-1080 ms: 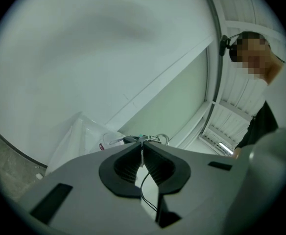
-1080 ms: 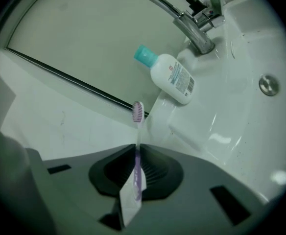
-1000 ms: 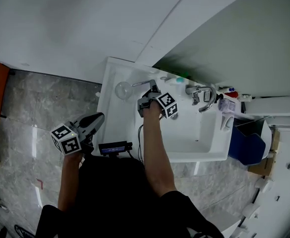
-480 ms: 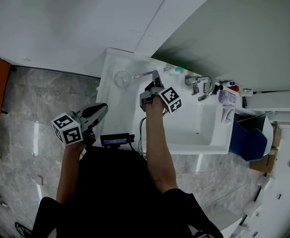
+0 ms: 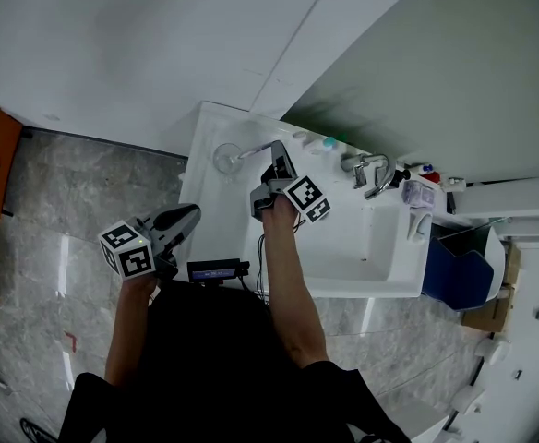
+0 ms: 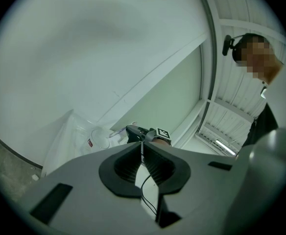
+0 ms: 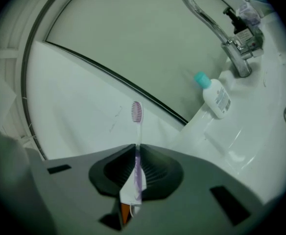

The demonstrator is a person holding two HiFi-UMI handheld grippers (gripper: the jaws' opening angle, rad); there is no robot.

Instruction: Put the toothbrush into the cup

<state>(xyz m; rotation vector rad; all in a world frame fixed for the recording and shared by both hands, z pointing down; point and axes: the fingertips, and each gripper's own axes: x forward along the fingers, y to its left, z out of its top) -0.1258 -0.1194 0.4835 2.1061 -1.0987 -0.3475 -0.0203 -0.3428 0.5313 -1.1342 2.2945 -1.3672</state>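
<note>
Overhead, a person stands at a white sink (image 5: 391, 268). The right gripper (image 7: 135, 149) pinches a toothbrush (image 7: 136, 112) by its pale purple handle, jaws pressed against it on both sides, bristled head pointing out ahead of the jaws. From the head view, the brush points toward a clear cup (image 5: 225, 159) on the counter left of the basin, its tip near the rim; contact cannot be made out. The left gripper (image 6: 143, 146) is held off to the left of the sink, its jaws pressed together with nothing between them. A white bottle (image 7: 216, 98) with a teal cap lies beside the faucet (image 7: 232, 49).
</note>
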